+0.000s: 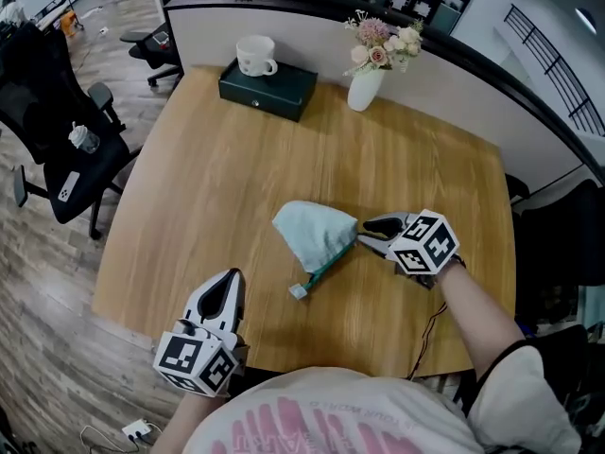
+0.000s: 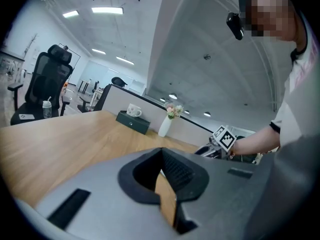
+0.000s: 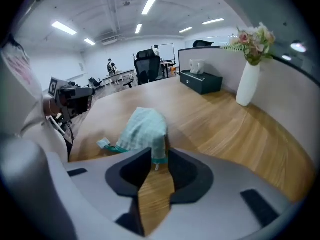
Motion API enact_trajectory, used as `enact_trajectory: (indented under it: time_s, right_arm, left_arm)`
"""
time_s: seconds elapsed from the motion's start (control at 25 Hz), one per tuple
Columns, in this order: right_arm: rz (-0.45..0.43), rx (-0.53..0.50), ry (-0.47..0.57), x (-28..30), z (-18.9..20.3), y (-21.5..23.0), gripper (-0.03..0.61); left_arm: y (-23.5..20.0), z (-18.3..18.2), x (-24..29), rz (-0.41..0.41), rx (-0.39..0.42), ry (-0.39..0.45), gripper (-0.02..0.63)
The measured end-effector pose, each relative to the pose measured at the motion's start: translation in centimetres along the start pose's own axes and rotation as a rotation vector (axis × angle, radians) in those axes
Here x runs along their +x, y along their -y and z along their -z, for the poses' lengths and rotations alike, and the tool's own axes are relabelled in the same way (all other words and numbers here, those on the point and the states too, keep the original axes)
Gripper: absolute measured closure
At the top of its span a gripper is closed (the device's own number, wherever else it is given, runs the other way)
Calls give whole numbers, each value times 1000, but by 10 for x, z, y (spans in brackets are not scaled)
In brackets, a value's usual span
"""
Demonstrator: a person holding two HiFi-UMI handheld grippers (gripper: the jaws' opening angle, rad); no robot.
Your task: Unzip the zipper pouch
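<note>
A light teal zipper pouch lies in a heap at the middle of the wooden table, its darker zipper edge running down to a small tag. My right gripper is at the pouch's right corner, jaws open. In the right gripper view the pouch ends just between the tips of the right gripper, with a small zipper pull hanging there; the pads do not press it. My left gripper hovers near the table's front edge, well left of the pouch, shut and holding nothing.
At the table's far side stand a dark box with a white mug on it and a white vase of flowers, backed by a partition. A black office chair stands to the left. A thin cable hangs at the front right.
</note>
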State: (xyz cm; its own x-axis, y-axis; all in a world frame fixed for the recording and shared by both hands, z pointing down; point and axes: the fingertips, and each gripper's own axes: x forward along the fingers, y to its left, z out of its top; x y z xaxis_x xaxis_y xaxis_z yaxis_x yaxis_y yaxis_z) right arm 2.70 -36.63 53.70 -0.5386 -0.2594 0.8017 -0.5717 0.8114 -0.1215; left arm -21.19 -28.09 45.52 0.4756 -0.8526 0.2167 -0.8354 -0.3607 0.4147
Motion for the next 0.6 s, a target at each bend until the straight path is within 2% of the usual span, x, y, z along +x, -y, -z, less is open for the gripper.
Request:
enact_trajectory:
  time_s: [0.12,0.16,0.4,0.6]
  right_arm:
    - [-88,68,-34,11,-2,3,405]
    - [-110,92,-43,16,-1,4,399]
    - [-258,283,-22,32,3,3,399]
    - [-343,342,-14,34,8,-16,465]
  left_arm:
    - [-6,0,1,-3,-3,-5,612]
    - [-8,0,1,-5,-4,-7,612]
    - [-16,2,1,-14,-12,-17,612]
    - [-21,0,3,-17,-9,-16,612]
